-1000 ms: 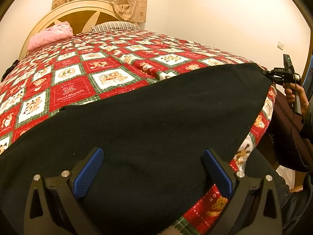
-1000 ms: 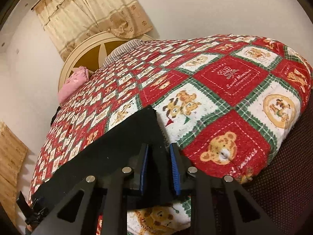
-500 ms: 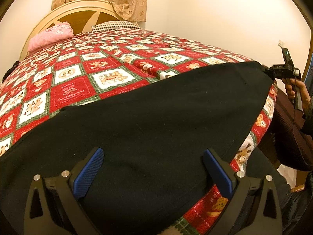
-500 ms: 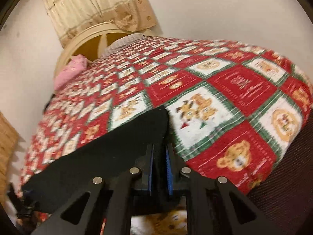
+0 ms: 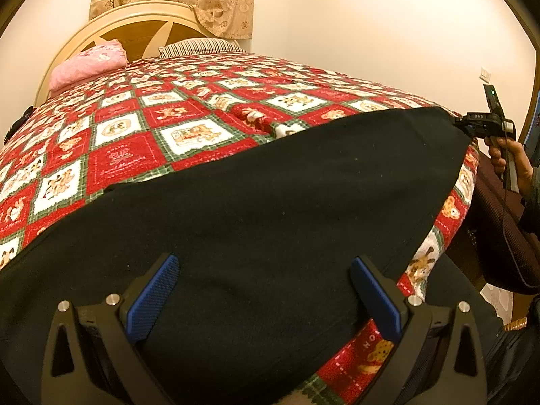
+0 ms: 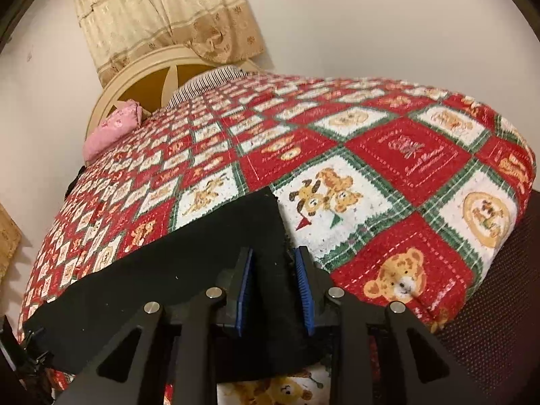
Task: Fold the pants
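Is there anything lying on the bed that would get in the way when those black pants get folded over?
Nothing visible does. The pants lie flat along the near edge of the quilt, and the quilt beyond them is bare. The pink pillow sits far off by the headboard.

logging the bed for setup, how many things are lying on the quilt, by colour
black: 1, the pants
pink: 1, the pillow
striped: 1, the pillow
total: 3
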Action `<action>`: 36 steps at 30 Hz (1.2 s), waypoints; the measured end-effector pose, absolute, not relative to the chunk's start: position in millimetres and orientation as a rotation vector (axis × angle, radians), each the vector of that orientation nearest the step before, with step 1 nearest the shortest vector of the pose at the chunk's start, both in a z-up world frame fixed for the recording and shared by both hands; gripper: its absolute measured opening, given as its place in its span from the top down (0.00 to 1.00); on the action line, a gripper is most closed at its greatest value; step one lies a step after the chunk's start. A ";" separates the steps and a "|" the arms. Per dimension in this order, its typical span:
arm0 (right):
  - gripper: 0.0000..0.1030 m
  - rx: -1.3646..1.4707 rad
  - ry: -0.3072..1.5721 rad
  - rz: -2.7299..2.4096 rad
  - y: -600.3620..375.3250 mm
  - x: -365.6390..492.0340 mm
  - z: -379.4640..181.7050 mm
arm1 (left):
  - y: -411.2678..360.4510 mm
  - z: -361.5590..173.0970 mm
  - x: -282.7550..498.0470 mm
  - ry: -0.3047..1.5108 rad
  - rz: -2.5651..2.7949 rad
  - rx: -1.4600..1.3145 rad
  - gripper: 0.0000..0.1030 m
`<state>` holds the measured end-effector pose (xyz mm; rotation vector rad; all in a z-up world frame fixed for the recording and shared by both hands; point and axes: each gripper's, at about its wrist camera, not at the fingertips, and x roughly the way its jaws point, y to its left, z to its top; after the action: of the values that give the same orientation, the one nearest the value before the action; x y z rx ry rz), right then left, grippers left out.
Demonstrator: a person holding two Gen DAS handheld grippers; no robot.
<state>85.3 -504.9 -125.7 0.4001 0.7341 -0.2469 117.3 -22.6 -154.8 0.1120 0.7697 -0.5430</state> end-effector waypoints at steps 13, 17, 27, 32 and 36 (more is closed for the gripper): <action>0.90 0.345 0.672 -0.092 -438.3 80.6 -77.9 | -18.2 -152.3 116.2 0.757 -0.548 0.069 0.00; 0.90 0.308 0.643 -0.048 -408.2 80.1 -57.7 | -11.4 -150.1 115.4 0.745 -0.554 0.009 0.00; 0.90 0.180 0.659 0.064 -320.8 94.8 -36.9 | 0.3 -146.6 111.0 0.738 -0.560 -0.055 0.00; 0.90 0.126 0.682 0.153 -266.2 105.6 -42.7 | 5.2 -146.5 108.6 0.734 -0.563 -0.076 0.00; 0.90 0.090 0.702 0.223 -223.5 112.5 -55.6 | 8.3 -146.0 107.4 0.732 -0.565 -0.088 0.00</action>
<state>112.5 -223.5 -55.6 0.0897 0.7025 0.2229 107.4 8.3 -146.0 -0.0877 0.7321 -0.5648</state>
